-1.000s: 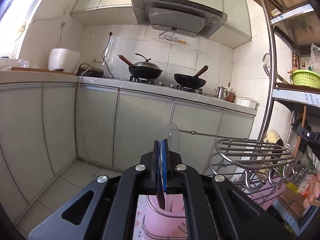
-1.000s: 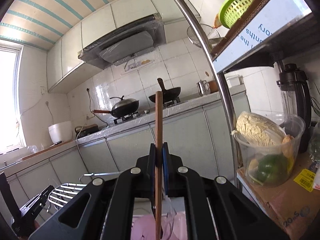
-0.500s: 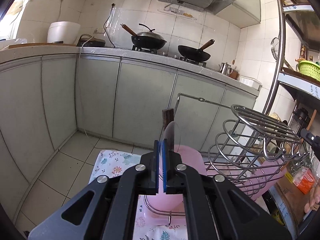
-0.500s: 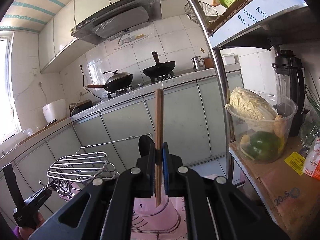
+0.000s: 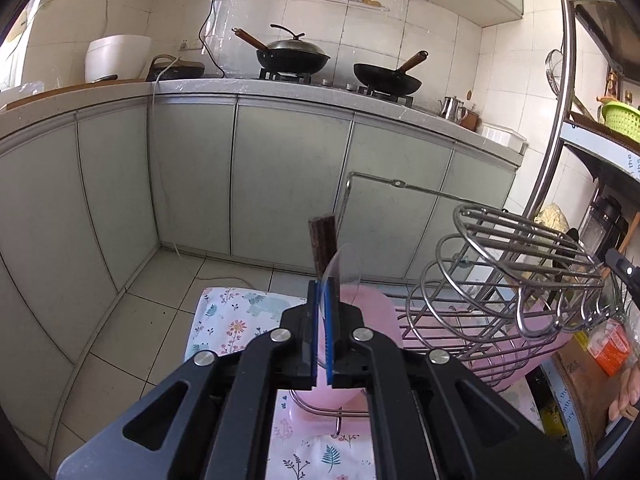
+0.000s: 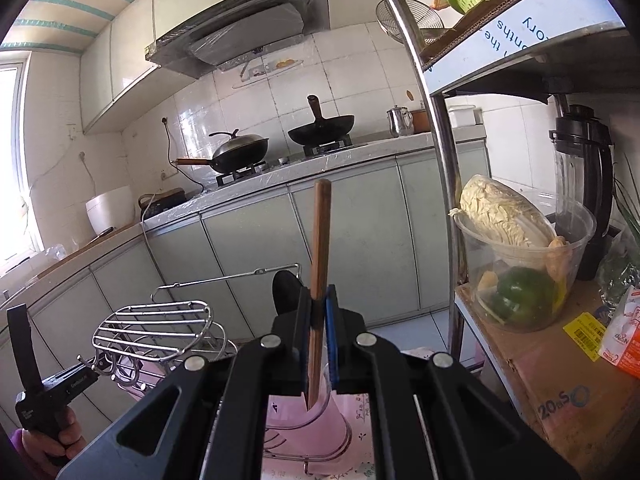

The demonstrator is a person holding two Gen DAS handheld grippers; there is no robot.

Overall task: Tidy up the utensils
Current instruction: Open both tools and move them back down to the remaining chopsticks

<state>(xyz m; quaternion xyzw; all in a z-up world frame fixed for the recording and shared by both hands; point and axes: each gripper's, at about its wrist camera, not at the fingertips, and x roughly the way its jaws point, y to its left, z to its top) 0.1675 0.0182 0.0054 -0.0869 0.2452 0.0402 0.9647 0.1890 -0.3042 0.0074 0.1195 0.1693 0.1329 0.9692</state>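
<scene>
Kitchen cabinets ahead; both grippers hover over a pink holder [image 5: 360,316]. The right gripper [image 6: 319,344] clamps a wooden utensil [image 6: 321,240] upright; the left gripper [image 5: 322,336] pinches what looks like a clear spoon [image 5: 344,268] with a dark handle [image 5: 322,244]. Lowering comes next, tips aimed into the cup below the fingers.

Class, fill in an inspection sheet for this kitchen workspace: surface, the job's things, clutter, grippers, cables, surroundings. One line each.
Surface: floral cloth under a pink drainer tray.
Job's things: wire rack on the tray; clear plastic spoon; wooden chopstick; a dark utensil upright beside the spoon.
Clutter: orange carton on the shelf beside the rack.
Grippers: left gripper shut on the spoon; right gripper shut on the chopstick.
Cables: black cord hanging from a wall socket.
Surroundings: two woks on the stove, grey cabinets, tub of vegetables.
</scene>
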